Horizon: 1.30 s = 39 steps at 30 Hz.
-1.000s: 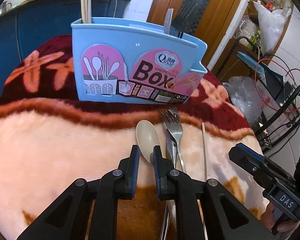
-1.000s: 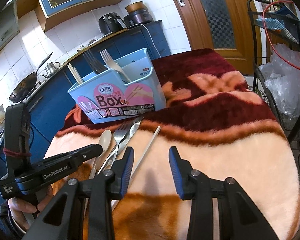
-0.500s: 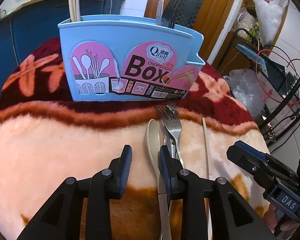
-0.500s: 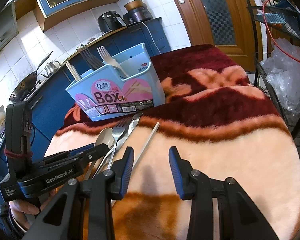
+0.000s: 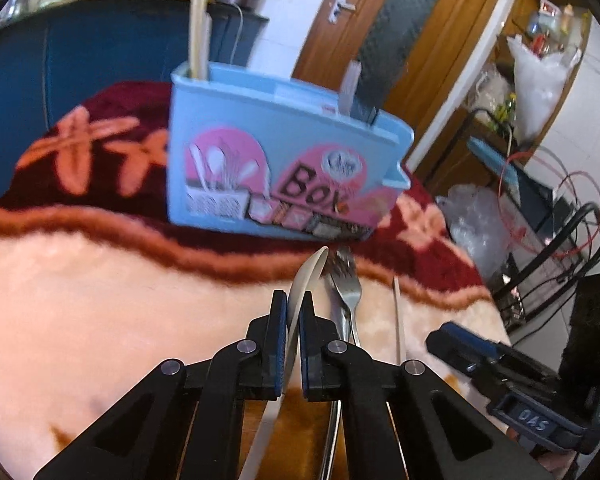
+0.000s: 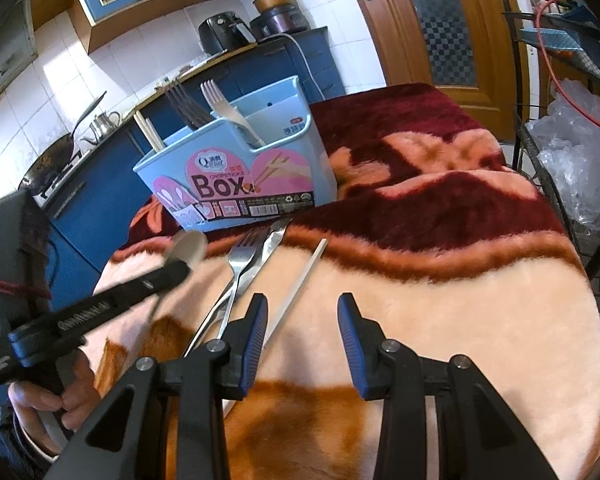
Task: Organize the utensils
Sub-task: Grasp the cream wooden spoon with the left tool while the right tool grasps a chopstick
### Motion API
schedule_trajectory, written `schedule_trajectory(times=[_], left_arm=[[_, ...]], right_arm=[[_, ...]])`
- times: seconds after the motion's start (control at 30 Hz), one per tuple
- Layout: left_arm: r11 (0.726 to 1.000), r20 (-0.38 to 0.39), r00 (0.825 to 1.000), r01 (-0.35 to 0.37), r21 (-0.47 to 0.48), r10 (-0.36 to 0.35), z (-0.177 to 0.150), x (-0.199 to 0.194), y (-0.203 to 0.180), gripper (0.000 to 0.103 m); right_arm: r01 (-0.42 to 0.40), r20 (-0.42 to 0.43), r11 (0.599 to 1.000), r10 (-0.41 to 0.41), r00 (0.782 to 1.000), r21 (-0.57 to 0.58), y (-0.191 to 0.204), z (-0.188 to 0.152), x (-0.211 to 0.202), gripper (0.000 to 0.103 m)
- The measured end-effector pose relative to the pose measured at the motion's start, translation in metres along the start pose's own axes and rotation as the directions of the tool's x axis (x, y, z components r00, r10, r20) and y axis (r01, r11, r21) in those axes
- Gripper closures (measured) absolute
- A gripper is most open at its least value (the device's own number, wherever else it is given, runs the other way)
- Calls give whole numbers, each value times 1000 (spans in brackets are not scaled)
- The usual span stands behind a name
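My left gripper [image 5: 293, 305] is shut on the beige spoon [image 5: 306, 280], lifted off the blanket with its bowl tilted on edge; it also shows in the right wrist view [image 6: 188, 246]. The blue utensil box [image 5: 276, 160] stands behind, holding chopsticks [image 5: 198, 36] and forks [image 6: 224, 110]. A steel fork [image 5: 346, 284], a knife [image 6: 274, 236] and a single chopstick [image 5: 398, 320] lie on the blanket. My right gripper [image 6: 302, 314] is open and empty above the blanket, right of the chopstick [image 6: 300, 280].
The table is covered by a peach and maroon floral blanket [image 6: 440, 280]. A wire rack with plastic bags [image 6: 580, 140] stands right of the table. Blue kitchen cabinets [image 6: 100, 184] lie behind the box.
My left gripper has closed on the spoon and raised it, turning it on edge. The left view has shifted and tilted. The right gripper has stayed open in place.
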State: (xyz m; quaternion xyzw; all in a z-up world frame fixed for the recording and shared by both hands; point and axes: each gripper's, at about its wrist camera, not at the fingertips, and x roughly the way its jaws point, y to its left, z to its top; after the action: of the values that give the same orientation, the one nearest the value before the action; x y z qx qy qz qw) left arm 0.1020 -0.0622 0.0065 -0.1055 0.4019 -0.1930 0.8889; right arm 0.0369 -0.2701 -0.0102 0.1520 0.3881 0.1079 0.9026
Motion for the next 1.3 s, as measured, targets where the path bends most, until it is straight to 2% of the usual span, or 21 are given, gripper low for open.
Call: schedule_trajectory(times=[0.2,0.43,0.47,0.53,0.57,0.73,1.07,1.2,1.3], left_arm=[[1000,27,1000,-5,-20,5,3,-14,12,98],[996,-5,999,-38,-75,37,-2,-13,32,98],[995,-15,999,-46,-87,45,-3,-12,36,98],[992,-31,997,-74,-105,71,-6,-10,43,97],[989,-42,995,-90,-116,85,-7,-9,48,97],[985,-95,992,-98,-145,84,-10,-6,62,96],[994,-214,971,-112,-4,109,8,5,55,93],[994,-232,966,-111,24,113,13,9,55,93],[994,-220,970,-102,39,108,13,7,53,97]], right_arm=[[0,-77,1000,-3,997,-29,9,10,13,63],[23,-181,998,-33,983,-56,15,20,37,63],[29,-185,998,-40,982,-64,15,22,40,66],[58,-178,994,-74,981,-95,16,24,42,82],[53,-179,994,-70,981,-100,16,25,43,87],[35,-194,988,-64,979,-151,21,24,45,88],[-21,-310,994,-14,951,-109,14,44,57,87],[-28,-325,994,-9,946,-108,15,47,58,87],[-26,-315,994,-8,949,-102,14,47,57,90]])
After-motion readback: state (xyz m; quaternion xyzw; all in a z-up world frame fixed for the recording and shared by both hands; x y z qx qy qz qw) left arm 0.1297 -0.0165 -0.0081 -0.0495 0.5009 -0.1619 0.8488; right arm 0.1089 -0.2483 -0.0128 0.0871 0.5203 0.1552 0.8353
